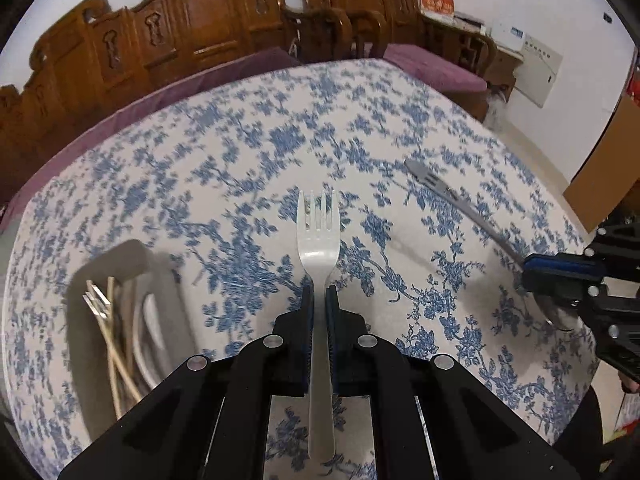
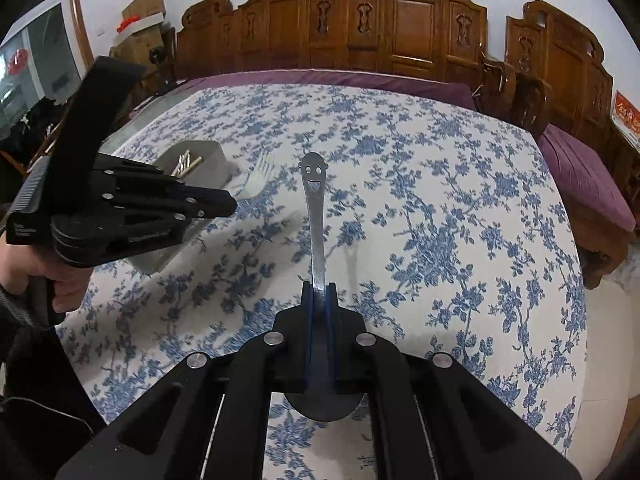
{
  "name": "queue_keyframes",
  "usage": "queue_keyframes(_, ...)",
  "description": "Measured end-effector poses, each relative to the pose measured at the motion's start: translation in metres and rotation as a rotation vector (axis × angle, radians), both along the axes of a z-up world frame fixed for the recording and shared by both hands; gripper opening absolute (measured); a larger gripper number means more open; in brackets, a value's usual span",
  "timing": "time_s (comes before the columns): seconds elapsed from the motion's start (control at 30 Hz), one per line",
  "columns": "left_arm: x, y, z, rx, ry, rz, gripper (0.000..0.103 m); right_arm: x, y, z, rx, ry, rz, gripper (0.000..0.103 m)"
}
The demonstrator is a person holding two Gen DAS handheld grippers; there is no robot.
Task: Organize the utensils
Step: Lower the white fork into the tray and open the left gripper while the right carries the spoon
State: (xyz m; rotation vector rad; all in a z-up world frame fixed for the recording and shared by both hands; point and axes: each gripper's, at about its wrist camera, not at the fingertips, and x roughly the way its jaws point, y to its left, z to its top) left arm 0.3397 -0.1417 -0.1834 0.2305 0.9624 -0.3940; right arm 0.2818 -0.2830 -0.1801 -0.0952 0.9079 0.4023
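Note:
My left gripper [image 1: 319,294] is shut on the handle of a white plastic fork [image 1: 318,236], tines pointing away, lifted above the table. A grey utensil box [image 1: 120,312] with chopsticks and other utensils stands lower left of it. In the left wrist view my right gripper [image 1: 530,276] is at the right edge. In its own view the right gripper [image 2: 319,292] is shut on a metal spoon [image 2: 315,208] with a smiley-face handle end, its bowl under the fingers. There the left gripper [image 2: 232,205] with the fork [image 2: 260,180] hangs in front of the grey box [image 2: 196,160].
The round table [image 2: 440,200] has a white cloth with blue flowers. Carved wooden benches [image 2: 400,24] with purple cushions [image 2: 580,176] ring its far side. A cardboard box [image 1: 604,160] stands on the floor to the right. A person's hand [image 2: 60,280] holds the left gripper's handle.

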Motion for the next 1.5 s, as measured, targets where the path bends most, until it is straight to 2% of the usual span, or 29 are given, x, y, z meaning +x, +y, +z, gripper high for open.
queue_keyframes(0.23,-0.008,0.027,0.022,-0.025,-0.036,0.035,0.006,0.000,0.022,0.014,0.007,-0.021,0.013,0.007)
queue_keyframes(0.5,-0.009,0.072,0.030,-0.037,-0.058,0.101,0.006,0.006,0.051,0.020,0.020,-0.028,0.026,0.007)
queue_keyframes(0.93,-0.006,0.139,0.010,-0.086,-0.041,0.206,0.006,0.014,0.105,0.024,0.058,-0.025,0.059,0.007)
queue_keyframes(1.5,0.002,0.177,-0.021,-0.117,-0.016,0.252,0.006,0.038,0.161,0.017,0.061,-0.005,0.085,0.007)
